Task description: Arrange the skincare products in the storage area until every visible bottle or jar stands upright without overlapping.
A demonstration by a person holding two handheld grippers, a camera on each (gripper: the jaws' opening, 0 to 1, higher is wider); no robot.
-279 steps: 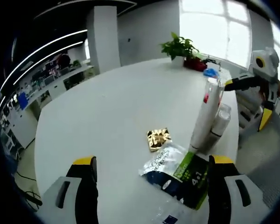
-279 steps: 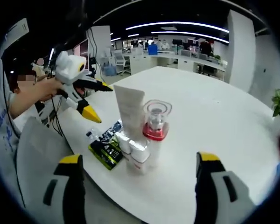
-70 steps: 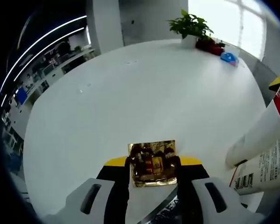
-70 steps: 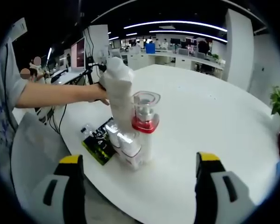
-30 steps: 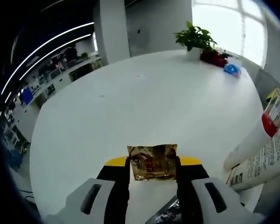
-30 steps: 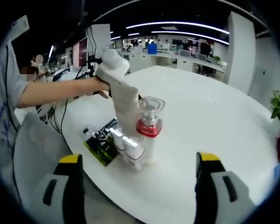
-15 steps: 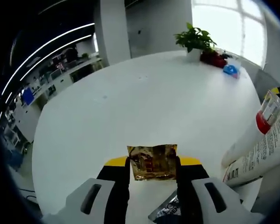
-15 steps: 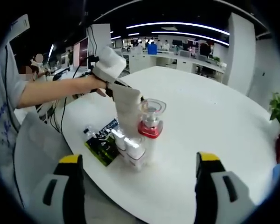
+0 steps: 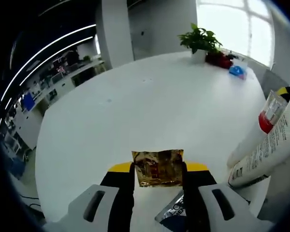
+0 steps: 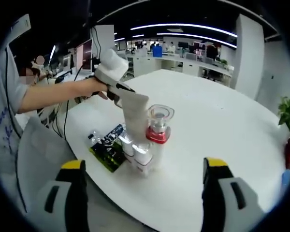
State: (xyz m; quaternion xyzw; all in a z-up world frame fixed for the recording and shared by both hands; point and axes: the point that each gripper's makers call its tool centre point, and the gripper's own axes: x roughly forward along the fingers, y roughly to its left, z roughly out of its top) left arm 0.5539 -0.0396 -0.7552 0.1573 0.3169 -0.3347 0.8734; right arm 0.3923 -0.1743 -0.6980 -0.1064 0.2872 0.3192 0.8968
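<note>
Gold foil fills the gap between the jaws of the left claw (image 9: 158,169): a small glossy sachet (image 9: 157,167) is clamped there, lifted above the white tabletop (image 9: 135,111). In the left gripper view a white tube (image 9: 273,145) with printed text and a slimmer bottle with a red band (image 9: 253,133) lean in from the right, near the tabletop's edge; a dark printed pouch (image 9: 173,218) lies below the jaws. A potted plant (image 9: 201,41) and a blue item (image 9: 237,71) sit at the far edge.

In the right gripper view the right claw (image 10: 142,195) is spread wide and grips nothing, hanging off the tabletop's near edge. Ahead of it a cluster stands close to that edge: the white tube (image 10: 133,116), tall, with a clear-capped, red-collared bottle (image 10: 158,129) just beside it and small white jars (image 10: 137,153) at their base. The green-and-black pouch (image 10: 108,146) lies flat beside the jars. A person's hand (image 10: 99,87) brings the left claw in above the tube.
</note>
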